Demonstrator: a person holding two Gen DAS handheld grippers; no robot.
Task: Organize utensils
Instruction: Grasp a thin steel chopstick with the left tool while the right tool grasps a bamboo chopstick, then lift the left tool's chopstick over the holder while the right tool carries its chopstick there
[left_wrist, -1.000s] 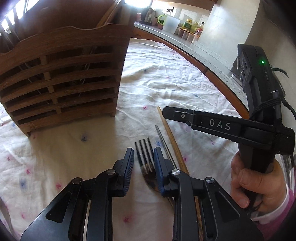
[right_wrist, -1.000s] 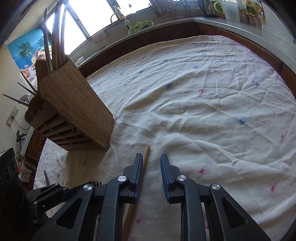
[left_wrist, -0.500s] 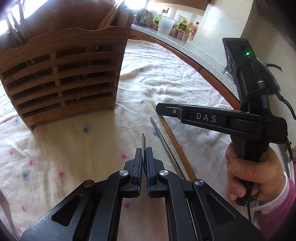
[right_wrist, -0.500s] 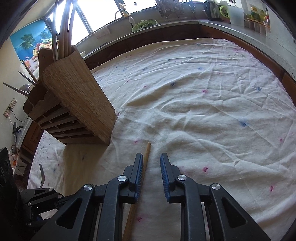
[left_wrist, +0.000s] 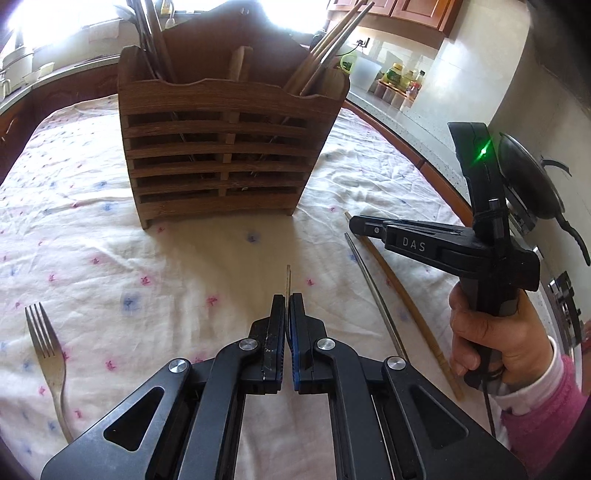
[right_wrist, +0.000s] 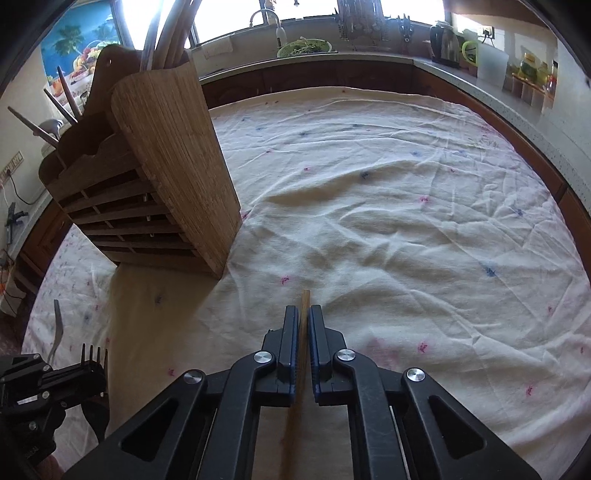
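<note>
Home kitchen. Evidence: stone-look counter (right_wrist: 491, 92) wrapping the room, sink tap (right_wrist: 264, 18) under a bright window, green bowl (right_wrist: 304, 47) of greens beside it, a rack of utensils behind. Electric kettle (right_wrist: 445, 44), jars and bottles (left_wrist: 400, 79) lined up on the counter, wood wall cabinets (left_wrist: 410, 13) above tiled wall. Table has a wrinkled floral tablecloth (right_wrist: 388, 206), with a slatted wooden cutlery caddy (left_wrist: 225, 155) holding chopsticks and spoons. Tropical fruit poster (right_wrist: 79, 48) on the wall.

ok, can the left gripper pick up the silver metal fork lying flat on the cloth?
Likely not yet: left gripper is shut on another silver fork; the way to the lying fork looks free.
</note>
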